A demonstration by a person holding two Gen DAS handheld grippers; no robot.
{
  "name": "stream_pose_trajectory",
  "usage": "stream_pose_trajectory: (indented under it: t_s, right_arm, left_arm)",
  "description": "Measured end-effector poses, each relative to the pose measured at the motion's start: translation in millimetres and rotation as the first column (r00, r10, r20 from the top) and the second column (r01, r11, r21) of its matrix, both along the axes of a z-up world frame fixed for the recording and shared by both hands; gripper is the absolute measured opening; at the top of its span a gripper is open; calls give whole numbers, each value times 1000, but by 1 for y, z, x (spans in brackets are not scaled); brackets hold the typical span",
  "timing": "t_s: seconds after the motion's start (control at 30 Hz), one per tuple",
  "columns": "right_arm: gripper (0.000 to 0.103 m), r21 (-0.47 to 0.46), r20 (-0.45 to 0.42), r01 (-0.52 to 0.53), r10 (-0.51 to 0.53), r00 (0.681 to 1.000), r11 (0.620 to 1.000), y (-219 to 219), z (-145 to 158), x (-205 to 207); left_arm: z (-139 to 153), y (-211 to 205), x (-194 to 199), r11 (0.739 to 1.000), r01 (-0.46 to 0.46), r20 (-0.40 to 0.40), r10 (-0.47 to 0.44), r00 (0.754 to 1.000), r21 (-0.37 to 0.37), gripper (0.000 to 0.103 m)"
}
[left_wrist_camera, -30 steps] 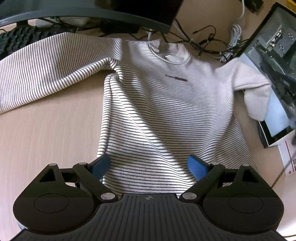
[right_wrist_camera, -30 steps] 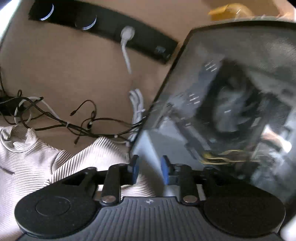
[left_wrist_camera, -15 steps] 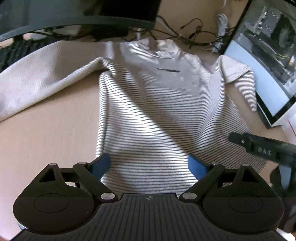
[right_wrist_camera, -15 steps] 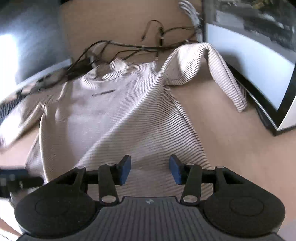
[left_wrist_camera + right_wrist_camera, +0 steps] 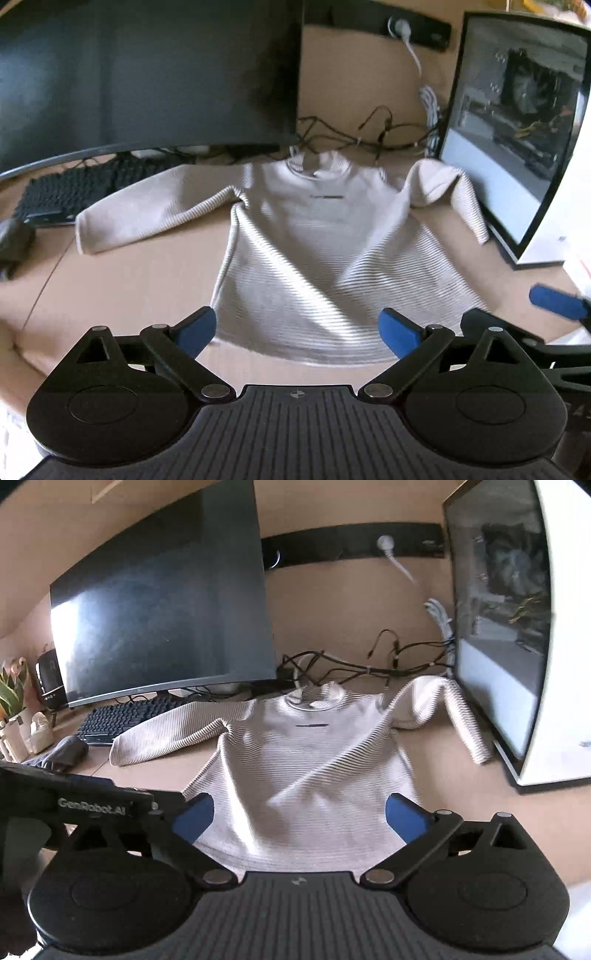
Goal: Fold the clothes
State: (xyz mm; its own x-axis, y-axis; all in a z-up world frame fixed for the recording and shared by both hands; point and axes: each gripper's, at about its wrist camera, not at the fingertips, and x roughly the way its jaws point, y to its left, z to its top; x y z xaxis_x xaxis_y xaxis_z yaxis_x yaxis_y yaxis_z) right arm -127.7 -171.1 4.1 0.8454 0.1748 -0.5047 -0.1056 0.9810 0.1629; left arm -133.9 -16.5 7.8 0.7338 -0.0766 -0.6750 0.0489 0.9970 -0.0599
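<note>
Both grippers have drawn back to the near edge of the bench [image 5: 110,280], above the hem of the striped long-sleeved top [image 5: 325,258]. The left gripper [image 5: 297,330] hangs with fingers wide and empty; the right gripper [image 5: 299,814] has swung round from the computer case [image 5: 517,627], its fingers opening wide, nothing between them. The top lies flat, front up, left sleeve spread toward the keyboard [image 5: 125,716], right sleeve bent beside the case, collar at the cables [image 5: 369,664] below the monitor [image 5: 166,620]. Folding looks unstarted; a hem grasp seems likely next.

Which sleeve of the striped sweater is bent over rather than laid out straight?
The sleeve beside the glass-sided PC case: it humps up and its cuff doubles back toward the hem. The other sleeve runs out straight toward the keyboard.
</note>
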Motion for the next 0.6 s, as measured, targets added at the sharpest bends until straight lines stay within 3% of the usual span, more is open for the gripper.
stream_pose_trajectory:
  t_s: [0.1,0.27,0.6]
  right_arm:
    - [100,27,-45,40,-39,998,999,-10,0,-13]
    - [100,52,-107,85,-79,991,995,-20,-5,-21]
    - [100,33,-133,70,-65,989,997,-18,-7,-25]
  left_arm:
    - [1,-3,-13,998,-40,-7,40,999,-38,98]
    - [-4,-8,-13,998,-44,-44,42,998,-34,98]
    - [-10,-12,-14,999,-12,-85,7,996,-52,98]
